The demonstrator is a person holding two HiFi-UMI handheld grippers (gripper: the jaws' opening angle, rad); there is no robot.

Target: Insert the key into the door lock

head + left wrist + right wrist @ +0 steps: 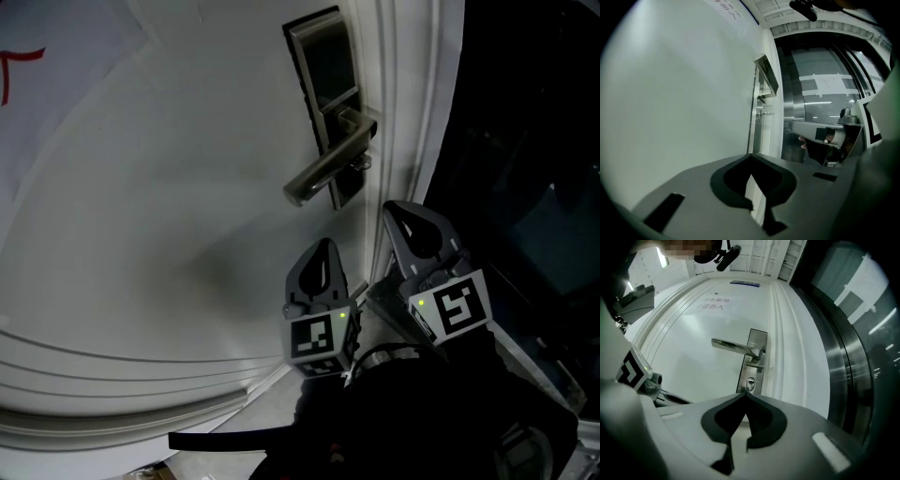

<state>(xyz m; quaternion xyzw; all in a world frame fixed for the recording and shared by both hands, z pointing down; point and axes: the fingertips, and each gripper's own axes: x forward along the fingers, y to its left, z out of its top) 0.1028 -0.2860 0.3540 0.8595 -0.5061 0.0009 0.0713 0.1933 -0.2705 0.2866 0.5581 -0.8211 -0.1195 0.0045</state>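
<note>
Nearest: left tool [324, 246] and right tool [401, 217], each with jaws together and holding nothing, well short of the door lock [326, 66]. Beyond: lever handle [323, 171] on the white door [169, 187]. A small key [362, 161] appears already seated beneath the lever, so insertion seems complete.

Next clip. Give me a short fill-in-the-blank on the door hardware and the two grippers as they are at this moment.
1. The white door is worked by a metal ___ handle, not a knob.
2. In the right gripper view, the lock cylinder sits ___ that handle on the same plate.
3. The left gripper and the right gripper both have their jaws ___, with nothing between them.

Missing words: lever; below; shut.
</note>
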